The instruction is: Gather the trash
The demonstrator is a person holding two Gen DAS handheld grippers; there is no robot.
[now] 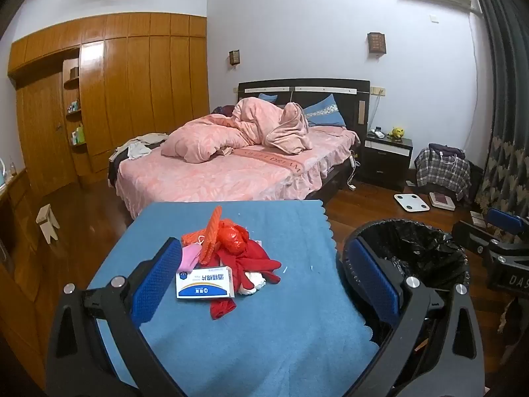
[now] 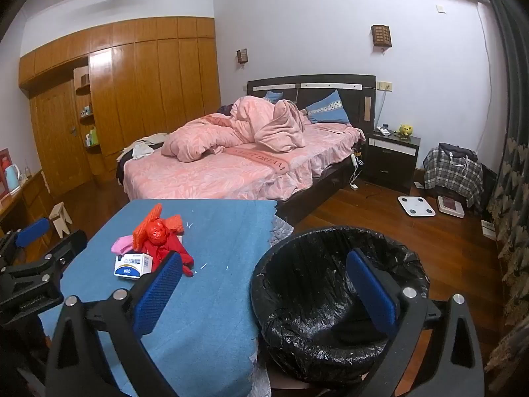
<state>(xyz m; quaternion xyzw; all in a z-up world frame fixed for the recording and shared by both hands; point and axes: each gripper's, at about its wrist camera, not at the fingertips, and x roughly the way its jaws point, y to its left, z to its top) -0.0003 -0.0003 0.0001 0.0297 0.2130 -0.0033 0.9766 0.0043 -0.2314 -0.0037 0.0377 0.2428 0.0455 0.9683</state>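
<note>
A heap of trash lies on the blue-cloth table (image 1: pixel 264 347): a white and blue box (image 1: pixel 203 281), a red plastic bag (image 1: pixel 234 238), orange mesh (image 1: pixel 211 231), a pink piece (image 1: pixel 190 258), red cloth (image 1: pixel 258 259) and a white wad (image 1: pixel 254 281). My left gripper (image 1: pixel 264 244) is open just short of the heap, its left pad beside the box. To the right of the table stands a bin with a black liner (image 2: pixel 317 297). My right gripper (image 2: pixel 264 256) hangs open above the bin's near rim, empty. The heap (image 2: pixel 155 241) lies to its left.
Behind the table is a bed with pink bedding (image 1: pixel 231 165). A dark nightstand (image 1: pixel 386 155), a white scale (image 1: pixel 411 202) and a chair draped in plaid (image 1: pixel 443 168) stand on the wooden floor at right. A small stool (image 1: pixel 48 223) and wooden wardrobes are at left.
</note>
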